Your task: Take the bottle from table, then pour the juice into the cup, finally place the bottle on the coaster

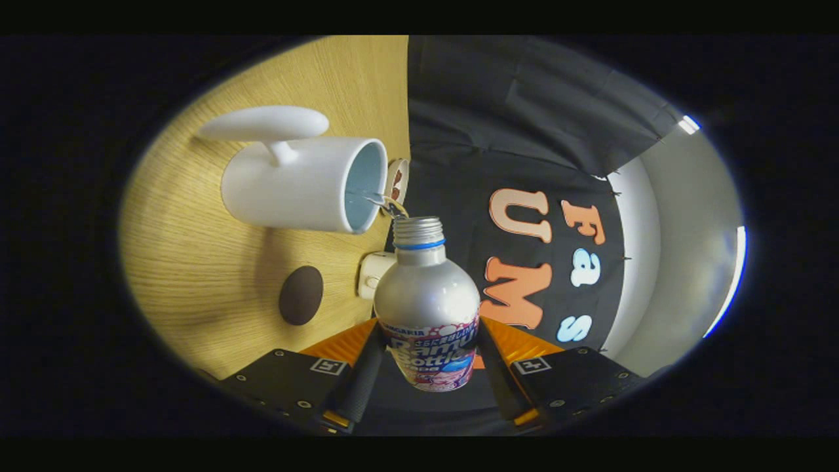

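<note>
Gripper view: bottle [427, 298] clamped btwn fingers [364, 377], neck at cup [303, 183].

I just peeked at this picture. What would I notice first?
The silver bottle stands out most, clamped between the gripper's two fingers, its open mouth tipped toward the white cup just ahead. Beside the bottle, a dark round coaster lies on the wooden table.

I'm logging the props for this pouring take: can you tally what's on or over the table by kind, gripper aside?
Bottle, silver, held between the hand-held gripper fingers: 1
Cup, white with handle: 1
Coaster, dark brown, round: 1
Small white object near the table edge, kind unclear: 1
Total: 4
</note>
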Demonstrator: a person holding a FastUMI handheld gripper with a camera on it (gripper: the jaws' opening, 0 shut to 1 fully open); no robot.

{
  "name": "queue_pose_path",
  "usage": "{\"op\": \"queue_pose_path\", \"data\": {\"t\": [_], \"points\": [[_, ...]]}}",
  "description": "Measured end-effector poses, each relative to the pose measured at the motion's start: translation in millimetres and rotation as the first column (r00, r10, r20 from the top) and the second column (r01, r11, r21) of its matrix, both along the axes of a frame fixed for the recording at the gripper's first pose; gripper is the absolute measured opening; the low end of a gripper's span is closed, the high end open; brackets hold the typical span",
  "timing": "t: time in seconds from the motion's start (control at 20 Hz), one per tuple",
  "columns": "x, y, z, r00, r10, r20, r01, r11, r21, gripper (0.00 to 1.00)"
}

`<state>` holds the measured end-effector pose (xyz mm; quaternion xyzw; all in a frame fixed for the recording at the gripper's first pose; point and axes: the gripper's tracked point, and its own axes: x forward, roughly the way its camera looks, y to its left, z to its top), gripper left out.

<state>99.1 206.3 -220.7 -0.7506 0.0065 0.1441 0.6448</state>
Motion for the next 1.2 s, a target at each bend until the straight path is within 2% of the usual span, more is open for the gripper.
{"op": "queue_pose_path", "data": {"t": [1.2], "points": [[12.2, 7.2, 13.1, 0.998, 0.059, 0.038, -0.055, 0.993, -0.104, 0.77]]}}
